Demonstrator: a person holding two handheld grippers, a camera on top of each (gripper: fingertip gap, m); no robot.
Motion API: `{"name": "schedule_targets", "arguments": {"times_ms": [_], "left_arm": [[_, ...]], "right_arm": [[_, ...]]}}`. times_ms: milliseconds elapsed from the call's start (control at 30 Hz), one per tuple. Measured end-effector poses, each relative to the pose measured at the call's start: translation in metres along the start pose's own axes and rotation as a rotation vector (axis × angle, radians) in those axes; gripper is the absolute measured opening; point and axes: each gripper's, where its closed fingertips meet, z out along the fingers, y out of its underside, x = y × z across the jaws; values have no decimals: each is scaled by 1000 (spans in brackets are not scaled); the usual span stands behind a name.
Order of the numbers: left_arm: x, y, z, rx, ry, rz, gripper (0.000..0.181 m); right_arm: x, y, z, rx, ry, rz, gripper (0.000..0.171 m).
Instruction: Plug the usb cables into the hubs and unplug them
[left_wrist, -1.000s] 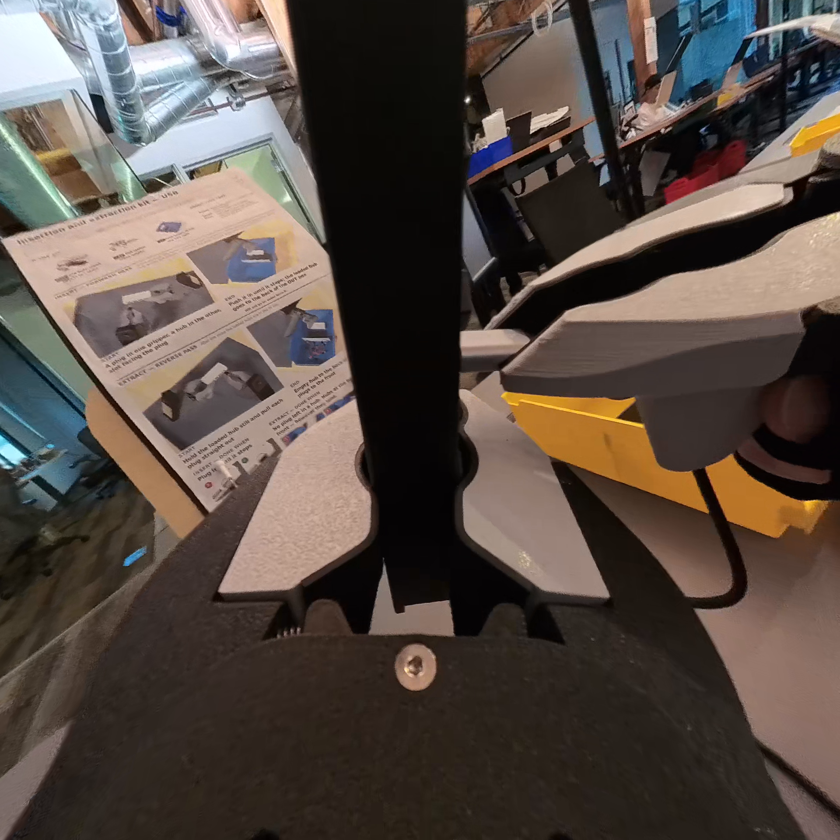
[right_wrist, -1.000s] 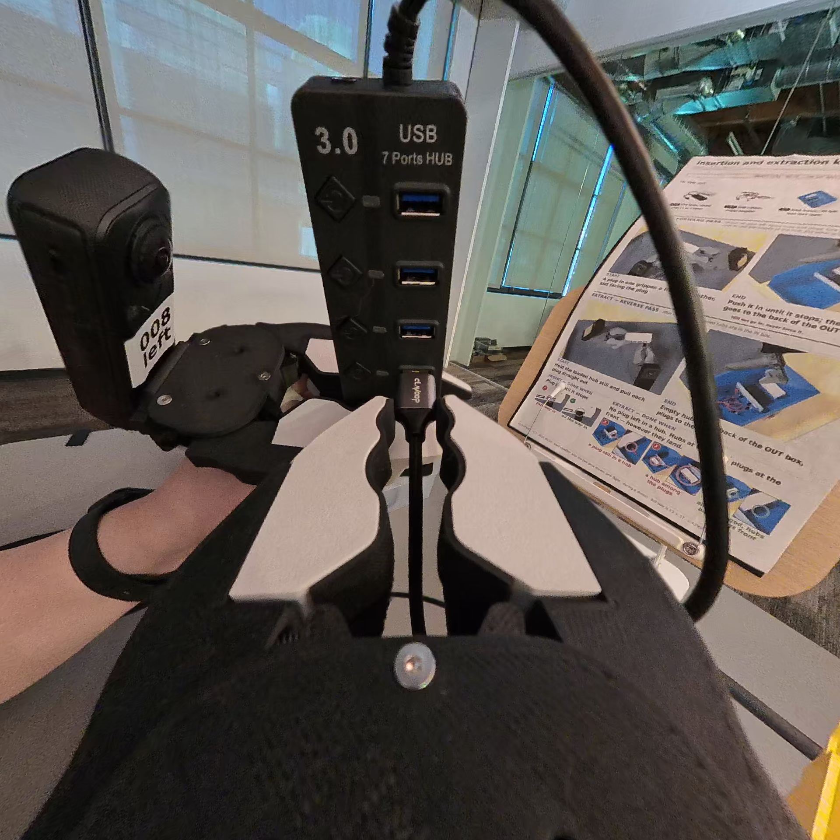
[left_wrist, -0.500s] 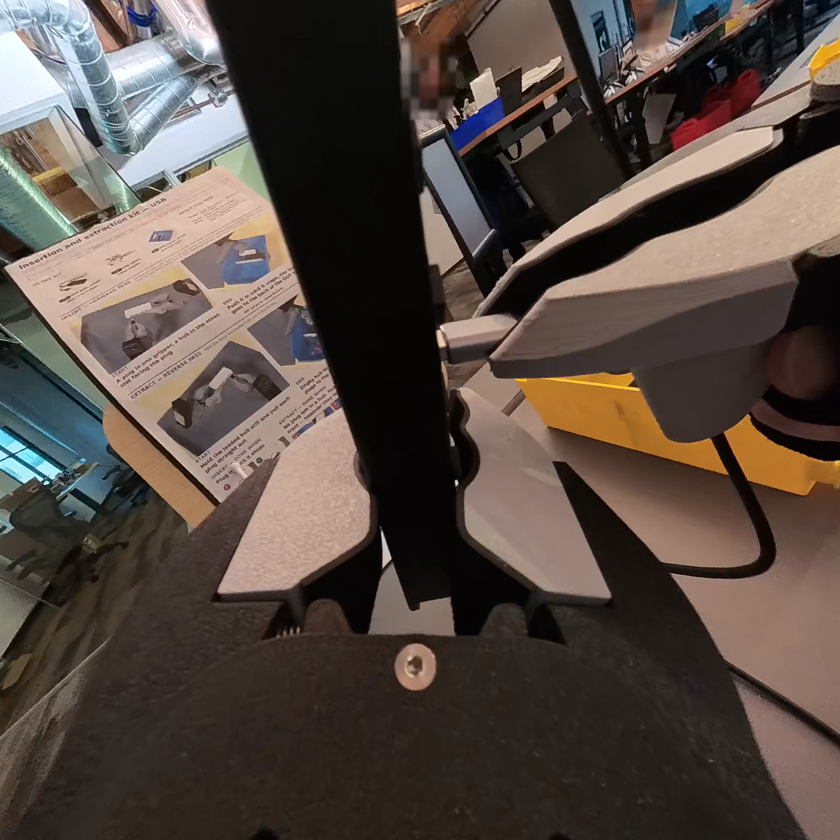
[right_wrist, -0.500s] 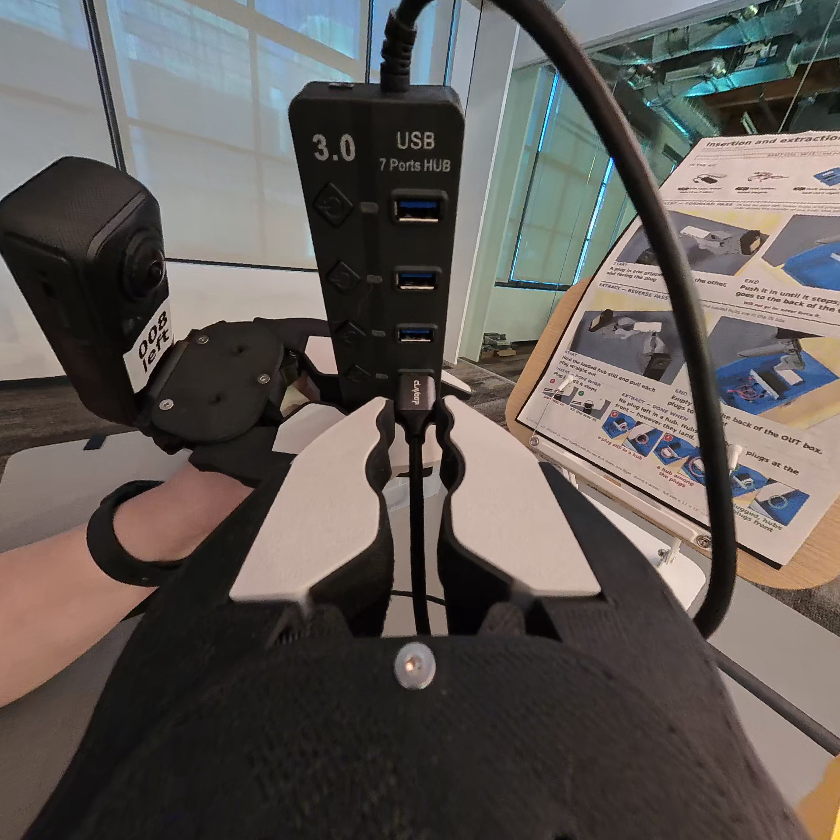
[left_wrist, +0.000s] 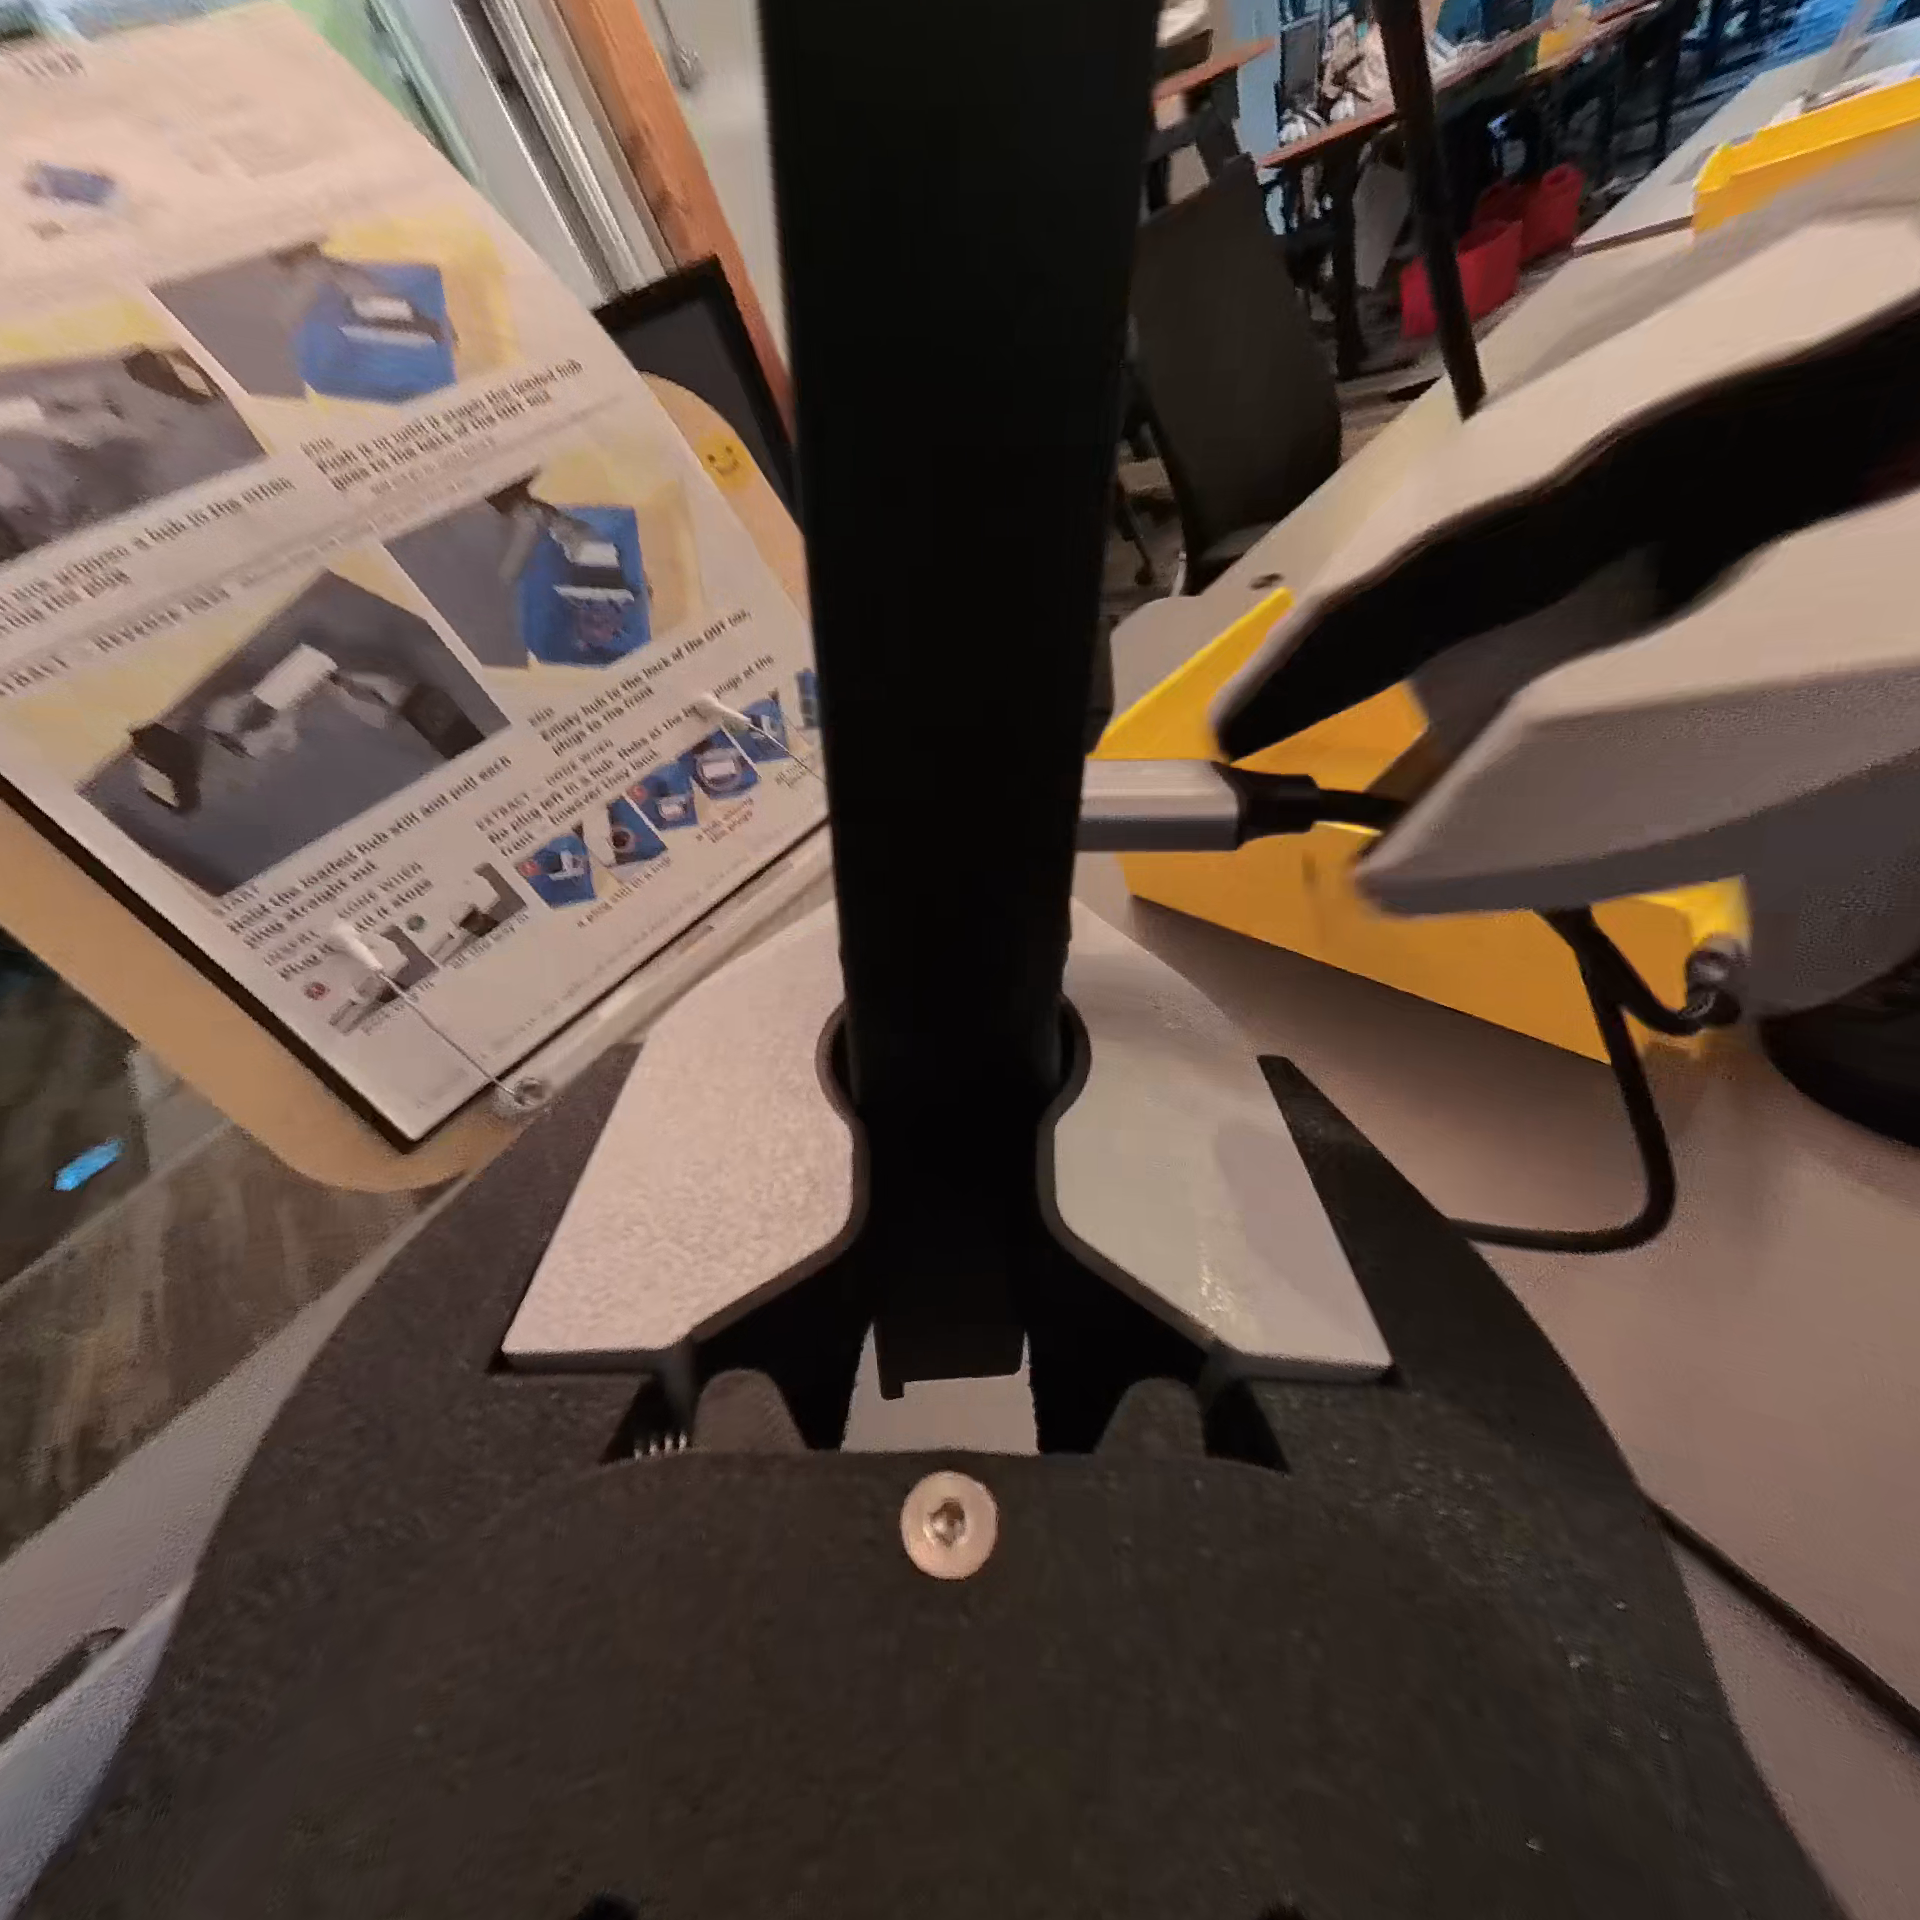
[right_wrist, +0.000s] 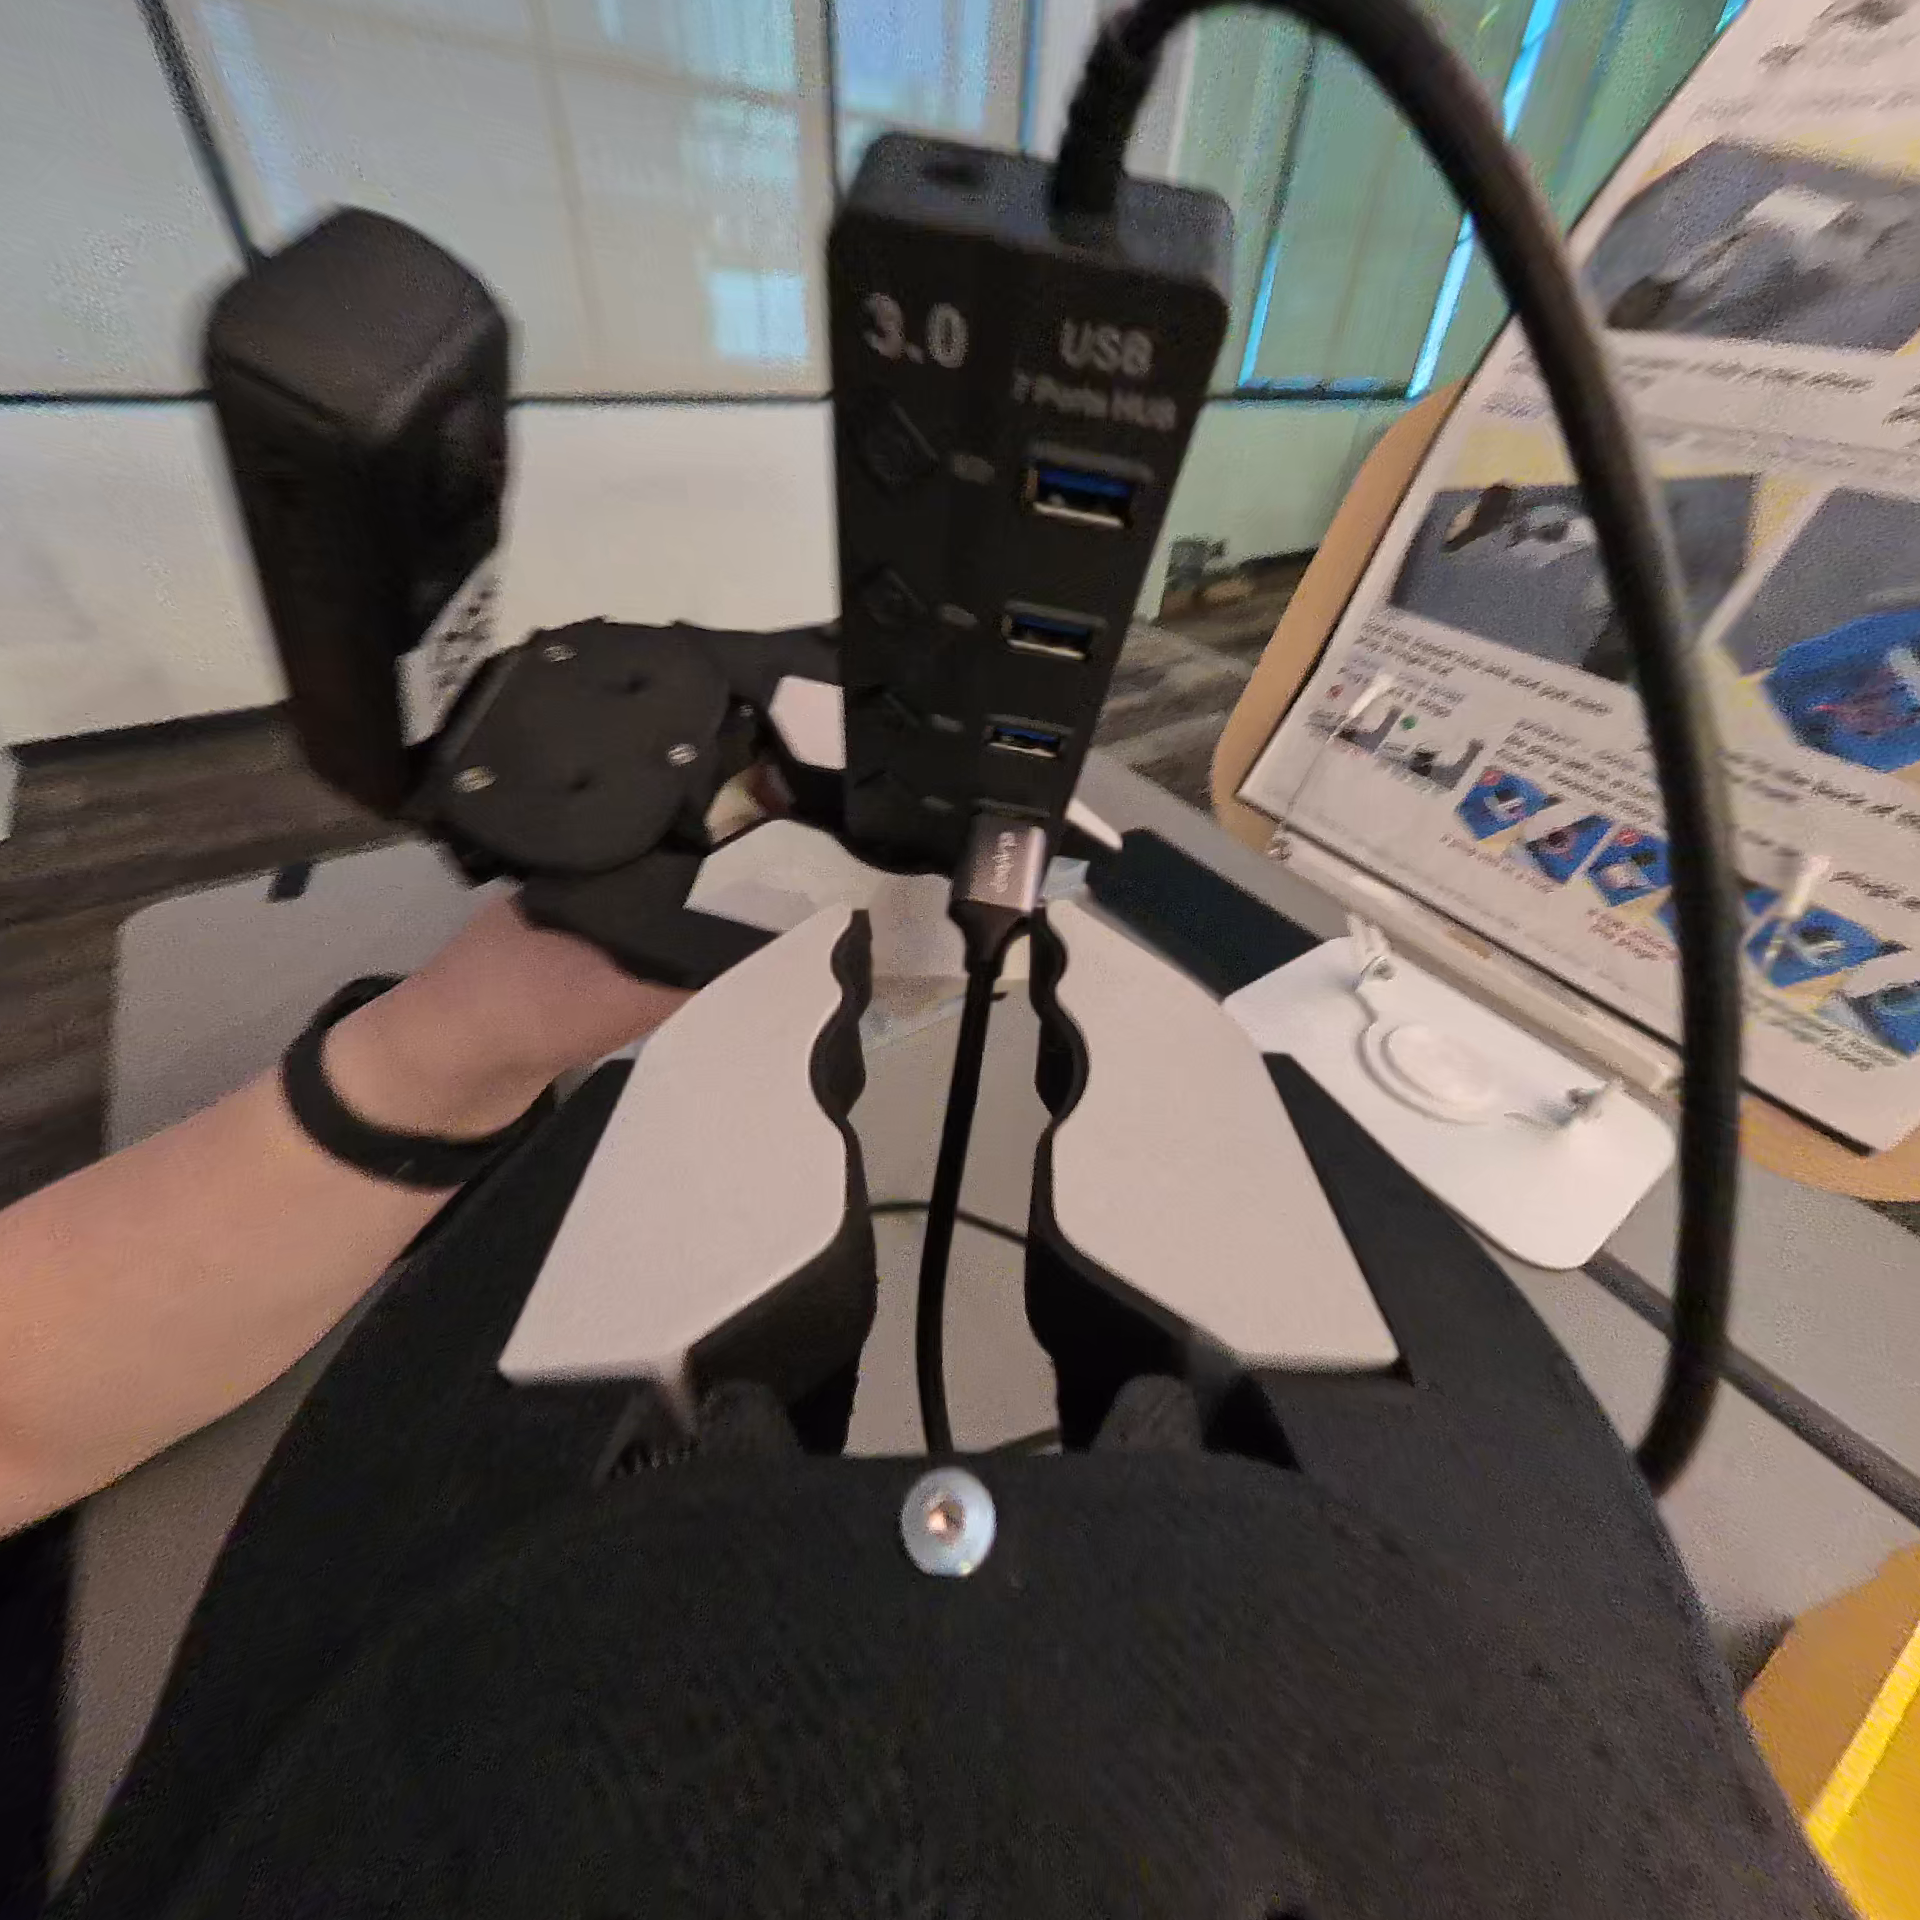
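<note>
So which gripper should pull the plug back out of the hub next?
Right. The right gripper sits open around the cable just behind the plug; the left gripper is shut on the hub.

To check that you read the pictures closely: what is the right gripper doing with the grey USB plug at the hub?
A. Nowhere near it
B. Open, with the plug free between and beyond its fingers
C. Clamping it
B: the right gripper stands open, its fingers apart, and the grey USB plug sits in the hub untouched.
</note>
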Motion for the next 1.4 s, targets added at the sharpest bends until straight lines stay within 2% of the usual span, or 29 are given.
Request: {"name": "schedule_targets", "arguments": {"times_ms": [133, 267, 333, 400, 500, 567, 667, 800, 900, 967, 1200, 1267, 1300, 1400], "left_arm": [[10, 7, -5, -15, 194, -125, 27], [37, 5, -17, -12, 448, -179, 26], [49, 1, -22, 7, 541, -198, 26], [61, -2, -27, 15, 624, -209, 26], [74, 0, -30, -2, 707, -214, 26], [81, 4, -28, -24, 728, -202, 27], [94, 6, -30, -38, 797, -198, 26], [112, 1, -35, -28, 903, -221, 27], [119, -4, -37, -13, 960, -267, 27], [122, -5, -39, -8, 993, -292, 27], [127, -4, -37, -31, 986, -286, 27], [128, -1, -34, -52, 971, -283, 27], [127, 2, -31, -68, 955, -282, 27], [121, 10, -22, -109, 877, -255, 28]], "right_arm": [[-13, -29, -41, 0, -107, -48, 30], [10, -68, -88, 195, -49, -190, 32], [22, -81, -105, 294, -38, -188, 32], [26, -83, -110, 340, -111, -152, 39], [17, -68, -101, 282, -336, -13, 55], [10, -56, -91, 223, -459, 75, 61], [9, -39, -71, 153, -495, 100, 64], [1, -24, -58, 113, -542, 51, 61], [-11, -24, -58, 116, -622, 59, 44], [-10, -23, -56, 120, -609, 47, 39], [-7, -11, -43, 48, -527, 7, 39], [-6, -5, -38, 17, -509, -5, 38], [-8, -3, -39, 4, -525, -12, 28], [-5, 1, -36, -38, -504, 0, 27]]}}
